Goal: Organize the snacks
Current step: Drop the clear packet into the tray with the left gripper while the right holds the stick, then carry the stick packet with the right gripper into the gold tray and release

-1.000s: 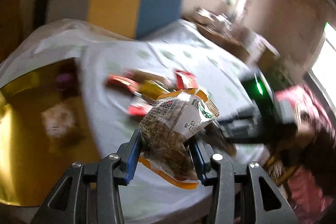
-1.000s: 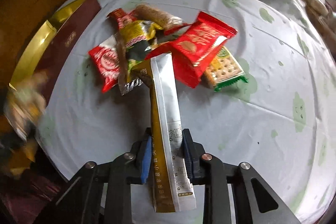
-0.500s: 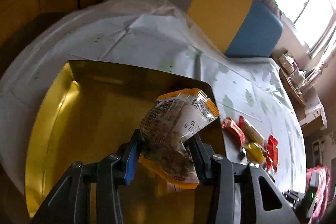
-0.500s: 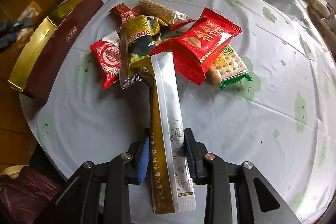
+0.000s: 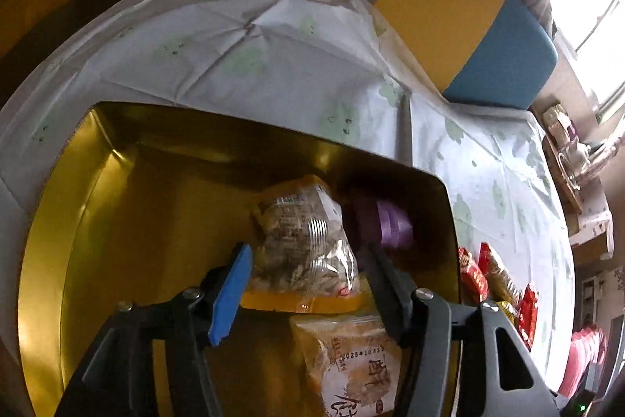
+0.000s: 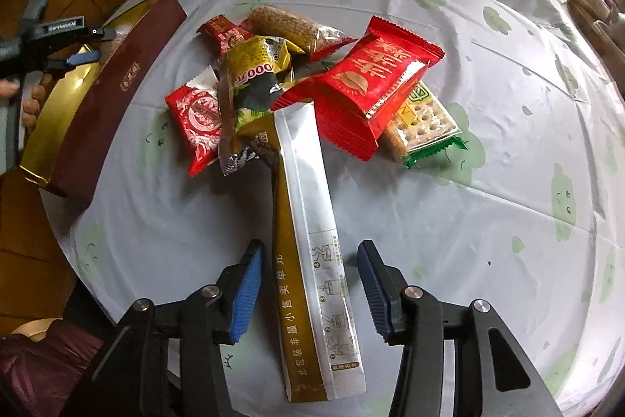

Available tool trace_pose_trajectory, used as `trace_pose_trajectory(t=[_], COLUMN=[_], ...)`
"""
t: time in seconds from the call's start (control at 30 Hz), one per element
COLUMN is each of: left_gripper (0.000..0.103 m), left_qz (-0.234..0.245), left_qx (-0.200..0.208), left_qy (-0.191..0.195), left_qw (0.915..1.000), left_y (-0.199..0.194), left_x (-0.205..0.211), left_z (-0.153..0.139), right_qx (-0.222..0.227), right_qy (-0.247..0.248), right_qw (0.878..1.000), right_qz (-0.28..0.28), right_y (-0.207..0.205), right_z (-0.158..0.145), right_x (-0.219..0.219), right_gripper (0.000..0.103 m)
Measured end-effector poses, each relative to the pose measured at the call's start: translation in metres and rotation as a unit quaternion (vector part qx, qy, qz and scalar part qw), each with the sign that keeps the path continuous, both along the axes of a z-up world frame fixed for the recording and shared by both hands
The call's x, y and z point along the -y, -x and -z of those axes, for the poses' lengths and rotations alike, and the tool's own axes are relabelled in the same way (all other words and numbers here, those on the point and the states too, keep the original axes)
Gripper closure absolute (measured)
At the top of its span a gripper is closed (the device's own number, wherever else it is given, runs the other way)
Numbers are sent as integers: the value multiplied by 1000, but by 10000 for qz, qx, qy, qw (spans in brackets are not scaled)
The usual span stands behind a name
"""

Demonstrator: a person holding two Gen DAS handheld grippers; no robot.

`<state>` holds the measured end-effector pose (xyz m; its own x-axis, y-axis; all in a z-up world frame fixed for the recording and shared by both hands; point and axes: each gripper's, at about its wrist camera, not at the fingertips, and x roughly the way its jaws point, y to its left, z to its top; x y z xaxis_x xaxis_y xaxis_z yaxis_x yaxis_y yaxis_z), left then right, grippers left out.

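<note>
Red packets (image 6: 375,88), cracker pack (image 6: 422,127) crowd the long sachet's (image 6: 312,221) far end.

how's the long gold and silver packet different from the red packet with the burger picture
The gold and silver packet is long, thin and flat; the red packet is short, wide and puffy. The first lies on the tablecloth, the second on the pile. Both are sealed.

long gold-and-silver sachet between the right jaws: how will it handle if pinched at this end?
The sachet looks long, thin and flat, so it will probably droop when lifted by one end. Its foil looks glossy, so it may slip. Its far end touches the snack pile, so lifting may drag neighbours.
</note>
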<state>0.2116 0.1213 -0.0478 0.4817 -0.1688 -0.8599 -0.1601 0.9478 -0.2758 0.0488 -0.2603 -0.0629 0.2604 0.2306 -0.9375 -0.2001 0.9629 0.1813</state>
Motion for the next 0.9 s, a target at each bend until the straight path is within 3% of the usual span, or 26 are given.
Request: trace_pose_trajectory(t=[0.2, 0.4, 0.43, 0.47, 0.73, 0.9], left_gripper=[42, 42, 42, 42, 42, 42], left_qz=[-185, 306, 378, 436, 586, 513], left_qx=[372, 708, 723, 733, 596, 669], left_qy=[-399, -678, -675, -669, -854, -981], left_qw=[9983, 9947, 9944, 9941, 9928, 9916], left_y=[34, 91, 100, 109, 140, 153], left_x=[1, 26, 30, 33, 48, 41], left_z=[-24, -32, -31, -29, -23, -27], right_qx=[74, 153, 177, 206, 259, 213], right_qy=[-71, -94, -51, 50, 258, 35], right_qw=[9999, 9996, 9997, 9997, 9990, 9996], right_qz=[121, 212, 155, 76, -248, -201], right_y=[0, -3, -3, -1, 6, 16], right_z=[-5, -8, -8, -8, -5, -13], right_x=[6, 11, 10, 6, -9, -13], right_gripper=[53, 54, 68, 74, 76, 78])
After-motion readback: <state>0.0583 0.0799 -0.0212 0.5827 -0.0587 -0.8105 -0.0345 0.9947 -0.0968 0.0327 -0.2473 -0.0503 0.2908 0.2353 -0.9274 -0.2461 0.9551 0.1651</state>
